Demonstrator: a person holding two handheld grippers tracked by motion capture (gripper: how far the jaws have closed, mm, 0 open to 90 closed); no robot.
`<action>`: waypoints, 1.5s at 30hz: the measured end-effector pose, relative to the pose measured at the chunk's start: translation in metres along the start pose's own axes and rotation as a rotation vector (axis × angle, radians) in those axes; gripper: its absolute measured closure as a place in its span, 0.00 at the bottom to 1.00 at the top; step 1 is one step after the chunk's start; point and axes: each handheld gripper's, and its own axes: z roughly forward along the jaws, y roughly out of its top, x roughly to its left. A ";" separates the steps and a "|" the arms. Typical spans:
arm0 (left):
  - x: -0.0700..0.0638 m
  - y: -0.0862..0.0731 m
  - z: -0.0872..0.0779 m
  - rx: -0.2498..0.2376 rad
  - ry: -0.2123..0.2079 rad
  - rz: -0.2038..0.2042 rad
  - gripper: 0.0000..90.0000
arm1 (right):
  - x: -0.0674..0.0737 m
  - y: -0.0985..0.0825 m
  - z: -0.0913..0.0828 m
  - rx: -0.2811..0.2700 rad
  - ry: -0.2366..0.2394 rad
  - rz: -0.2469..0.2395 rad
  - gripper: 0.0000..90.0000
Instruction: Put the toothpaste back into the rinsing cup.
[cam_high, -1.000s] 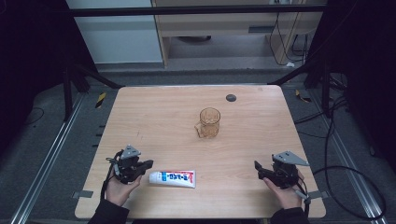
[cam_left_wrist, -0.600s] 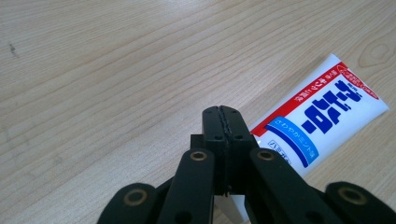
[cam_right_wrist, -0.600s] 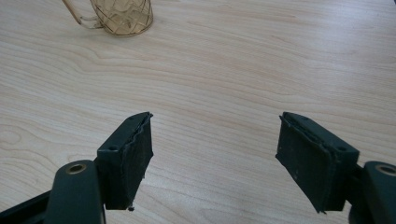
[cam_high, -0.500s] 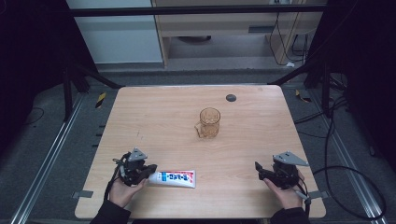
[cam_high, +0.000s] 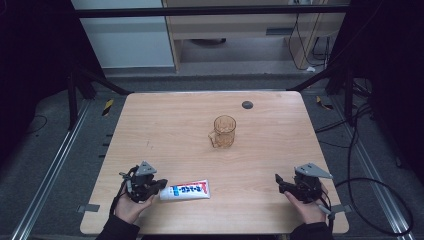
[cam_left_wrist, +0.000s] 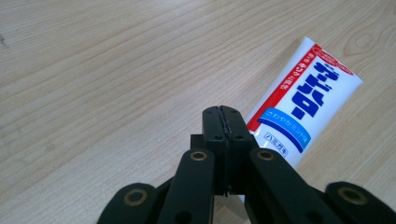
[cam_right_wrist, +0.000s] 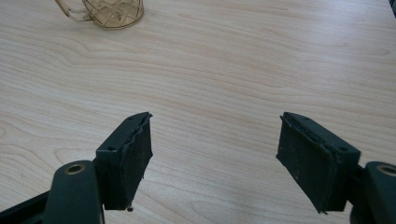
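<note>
left gripper (cam_high: 161, 184) closed on nothing, just beside the toothpaste tube (cam_high: 186, 190) near the worktop's (cam_high: 170, 125) front edge; right gripper (cam_high: 278, 181) wide open, empty.

A white toothpaste tube (cam_high: 185, 190) is printed with blue lettering, a red band and a blue label. Amber glass with a criss-cross pattern is seen on the mug (cam_high: 223, 131). The table (cam_high: 165, 125) is grained in pale wood.

Hidden and cut-off parts

In the left gripper view the closed left claw (cam_left_wrist: 223, 122) covers the toothpaste tube's (cam_left_wrist: 303, 98) near end; in the right gripper view the top edge crops the amber mug (cam_right_wrist: 109, 10).
</note>
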 end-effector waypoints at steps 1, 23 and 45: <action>0.000 -0.001 -0.001 0.003 -0.002 0.003 0.99 | 0.000 0.000 0.000 0.001 0.000 0.000 0.29; -0.019 -0.010 -0.007 0.030 -0.044 0.031 0.99 | -0.003 -0.002 0.000 0.010 -0.009 0.004 0.28; -0.018 -0.007 -0.011 0.026 -0.041 0.035 0.94 | -0.005 -0.003 0.000 0.015 -0.011 0.009 0.27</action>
